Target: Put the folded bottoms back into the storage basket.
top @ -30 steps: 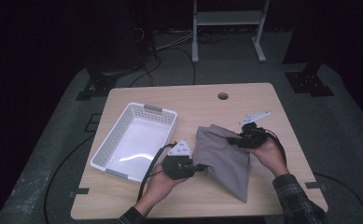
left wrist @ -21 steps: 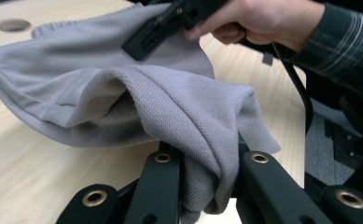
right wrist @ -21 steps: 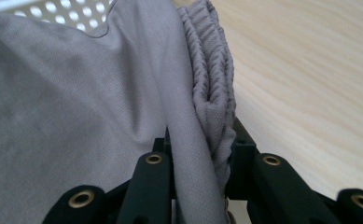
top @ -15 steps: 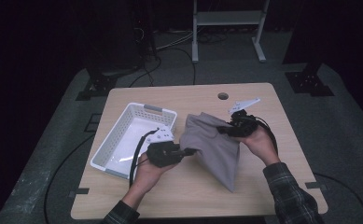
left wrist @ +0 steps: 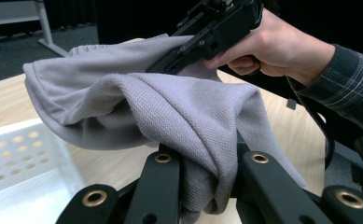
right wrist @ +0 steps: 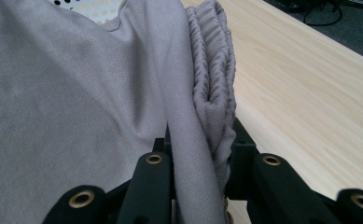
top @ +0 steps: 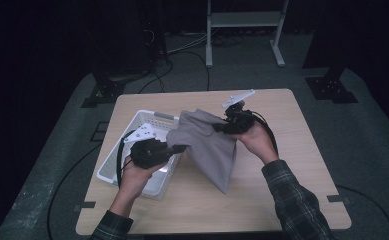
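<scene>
Light wooden table [top: 302,165] on grey floor.
White perforated basket [top: 113,165] sits on the tabletop at about 9 o'clock, near the left edge. Small round hole [top: 237,92] in the top at 12 o'clock, by the far edge. Grain runs lengthwise.

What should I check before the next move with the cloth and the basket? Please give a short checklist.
1. Left gripper closed on the cloth: ok, a fold is bunched between its jaws.
2. Right gripper closed on the cloth: ok, the ribbed hem is pinched.
3. Cloth lifted off the table: not ok, its lower corner hangs down to the tabletop in the high view.
4. Basket free to receive the cloth: ok, the part that shows holds nothing.
5. Cloth above the basket: not ok, only its left edge overlaps the basket's rim.
6. Cable clear of the basket: cannot tell.
</scene>
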Available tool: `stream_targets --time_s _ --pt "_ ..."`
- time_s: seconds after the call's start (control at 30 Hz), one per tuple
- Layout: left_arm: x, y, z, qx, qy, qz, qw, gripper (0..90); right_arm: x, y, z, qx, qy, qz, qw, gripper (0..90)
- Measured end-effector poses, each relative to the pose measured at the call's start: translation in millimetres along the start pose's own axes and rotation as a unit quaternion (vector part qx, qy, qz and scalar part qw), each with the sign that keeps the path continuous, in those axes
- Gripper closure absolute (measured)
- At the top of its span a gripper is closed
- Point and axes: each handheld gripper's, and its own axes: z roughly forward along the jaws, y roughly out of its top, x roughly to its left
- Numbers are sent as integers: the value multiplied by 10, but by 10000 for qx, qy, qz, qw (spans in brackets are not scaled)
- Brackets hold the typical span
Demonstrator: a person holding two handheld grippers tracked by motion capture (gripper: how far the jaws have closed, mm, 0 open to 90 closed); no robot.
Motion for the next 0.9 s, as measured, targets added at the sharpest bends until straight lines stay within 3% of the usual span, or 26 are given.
stream_targets --time_s 0.27,0.53,0.9 --pt "189 -12 -302 -114 189 -132 9997 816 65 334 154 -53 86 -30 9999 752" --pt "438 -110 -584 -165 405 -342 9985 815 212 630 455 0 183 -162 9997 752" --pt "730 -302 -912 107 737 -465 9961 815 409 859 909 84 276 -273 9992 751"
